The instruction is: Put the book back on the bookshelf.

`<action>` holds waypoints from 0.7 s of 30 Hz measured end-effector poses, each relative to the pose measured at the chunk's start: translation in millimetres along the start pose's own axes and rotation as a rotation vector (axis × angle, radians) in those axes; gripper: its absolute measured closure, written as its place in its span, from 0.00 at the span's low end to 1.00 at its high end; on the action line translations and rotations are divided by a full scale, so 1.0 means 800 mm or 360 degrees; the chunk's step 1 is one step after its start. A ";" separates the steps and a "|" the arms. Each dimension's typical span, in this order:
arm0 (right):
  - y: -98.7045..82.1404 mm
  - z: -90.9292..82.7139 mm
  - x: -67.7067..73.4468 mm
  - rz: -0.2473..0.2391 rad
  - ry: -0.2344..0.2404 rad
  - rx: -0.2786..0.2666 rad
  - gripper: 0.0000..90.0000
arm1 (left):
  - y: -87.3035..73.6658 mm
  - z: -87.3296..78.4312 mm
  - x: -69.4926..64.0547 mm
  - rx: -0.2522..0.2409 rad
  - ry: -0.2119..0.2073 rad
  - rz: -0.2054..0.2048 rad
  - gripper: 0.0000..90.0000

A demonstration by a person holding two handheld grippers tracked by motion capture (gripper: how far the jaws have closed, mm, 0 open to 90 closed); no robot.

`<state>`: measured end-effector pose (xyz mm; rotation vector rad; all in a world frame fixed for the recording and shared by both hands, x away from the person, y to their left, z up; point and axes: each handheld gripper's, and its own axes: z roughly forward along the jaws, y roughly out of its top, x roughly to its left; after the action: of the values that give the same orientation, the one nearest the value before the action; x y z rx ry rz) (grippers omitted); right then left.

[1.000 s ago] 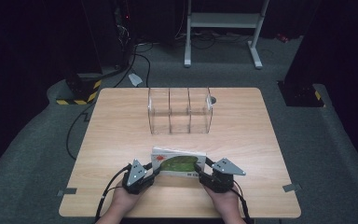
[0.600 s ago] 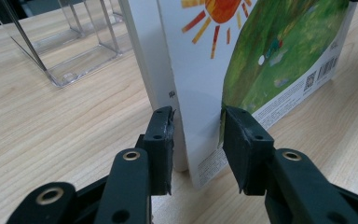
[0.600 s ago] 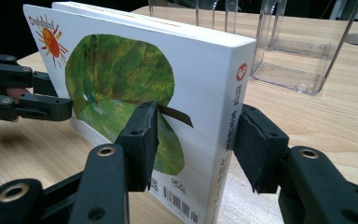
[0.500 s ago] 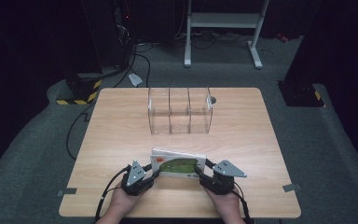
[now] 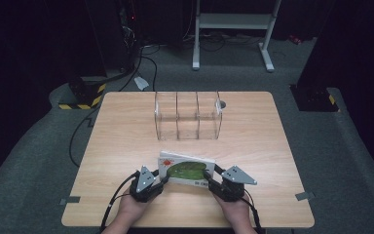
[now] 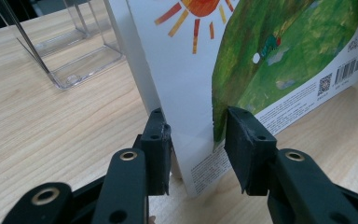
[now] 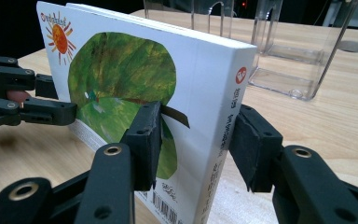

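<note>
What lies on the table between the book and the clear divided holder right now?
Nothing: in the high view, only bare wooden table separates the book from the clear divided holder.

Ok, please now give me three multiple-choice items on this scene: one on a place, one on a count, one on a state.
1. Where is the book?
A) on the table, on the person's side of the clear organiser
B) inside the organiser
C) on the floor

2. How many compartments does the organiser have?
A) two
B) three
C) five

3. How does the book sit?
A) flat, cover up
B) lying open
C) standing on its edge, closed

Answers:
1 A: the high view shows it on the wood, apart from the organiser.
2 B: two inner walls divide it into three.
3 C: both gripper views show its cover rising from the table.
</note>
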<state>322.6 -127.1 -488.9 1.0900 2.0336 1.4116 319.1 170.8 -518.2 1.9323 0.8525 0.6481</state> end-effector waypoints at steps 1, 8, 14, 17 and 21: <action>0.001 0.002 -0.001 -0.0013 -0.0009 -0.0014 0.61 | 0.001 0.001 0.000 0.0000 0.0010 -0.0001 0.68; 0.001 0.009 -0.006 -0.0004 -0.0024 -0.0035 0.62 | 0.005 0.012 0.005 -0.0002 0.0043 -0.0012 0.68; -0.001 0.008 -0.006 -0.0041 -0.0016 -0.0057 0.61 | 0.004 0.013 0.004 0.0010 0.0042 -0.0015 0.69; -0.004 0.005 -0.006 -0.0057 0.0017 -0.0066 0.60 | 0.003 0.009 0.004 0.0039 0.0015 -0.0023 0.68; -0.006 0.005 -0.009 -0.0006 0.0075 -0.0030 0.54 | 0.003 0.002 0.004 0.0032 -0.0005 -0.0025 0.68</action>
<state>327.8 -131.3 -495.3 1.0540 2.0499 1.4648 323.2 171.4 -516.8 1.9420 0.8744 0.6296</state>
